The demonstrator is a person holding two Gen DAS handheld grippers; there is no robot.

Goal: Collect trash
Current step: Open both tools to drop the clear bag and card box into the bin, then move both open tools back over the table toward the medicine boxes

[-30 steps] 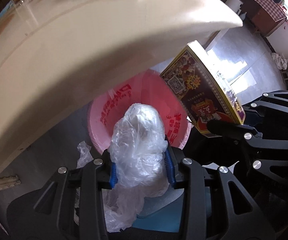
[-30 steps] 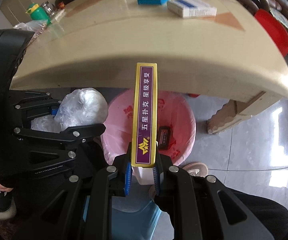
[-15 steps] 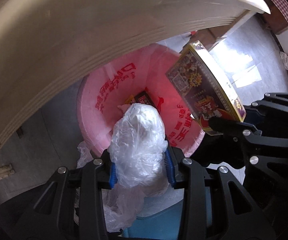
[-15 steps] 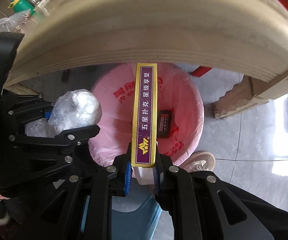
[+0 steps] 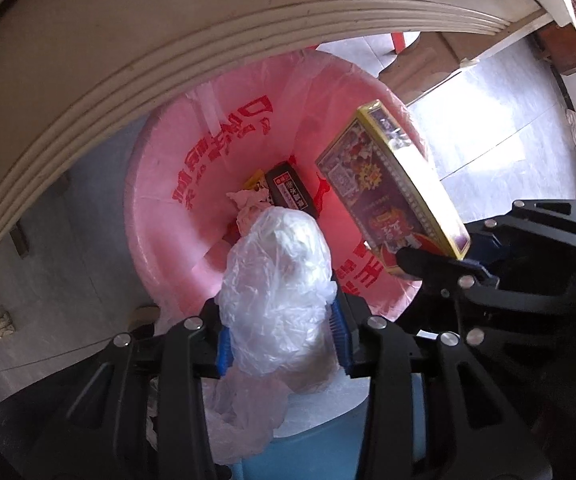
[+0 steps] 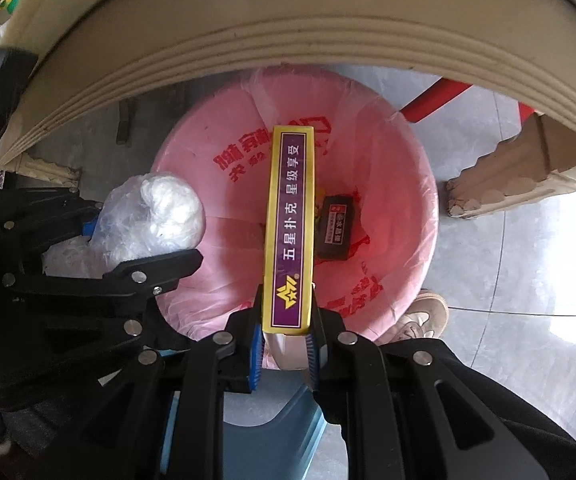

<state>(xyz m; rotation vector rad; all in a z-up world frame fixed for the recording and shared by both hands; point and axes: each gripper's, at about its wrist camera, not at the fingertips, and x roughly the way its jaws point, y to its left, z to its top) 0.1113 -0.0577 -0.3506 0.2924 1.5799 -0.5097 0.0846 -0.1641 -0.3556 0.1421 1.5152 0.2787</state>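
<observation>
My left gripper (image 5: 280, 320) is shut on a crumpled clear plastic bag (image 5: 276, 280) and holds it over the near rim of a bin lined with a pink bag (image 5: 160, 184). The plastic bag also shows in the right wrist view (image 6: 156, 216). My right gripper (image 6: 286, 338) is shut on a purple and yellow card box (image 6: 289, 232), held edge-up above the pink-lined bin (image 6: 403, 200). The card box shows at the right in the left wrist view (image 5: 391, 192). A black packet (image 5: 289, 194) and crumpled paper (image 5: 248, 204) lie in the bin.
The cream table edge (image 5: 168, 48) arches close above the bin, and its carved leg (image 6: 519, 176) stands to the right. A blue stool (image 6: 248, 424) is below the grippers. A shoe (image 6: 419, 316) rests on the grey tile floor by the bin.
Both grippers have dropped below the table edge and moved toward the bin, still holding the plastic bag and the card box. The bin's inside has come into full view.
</observation>
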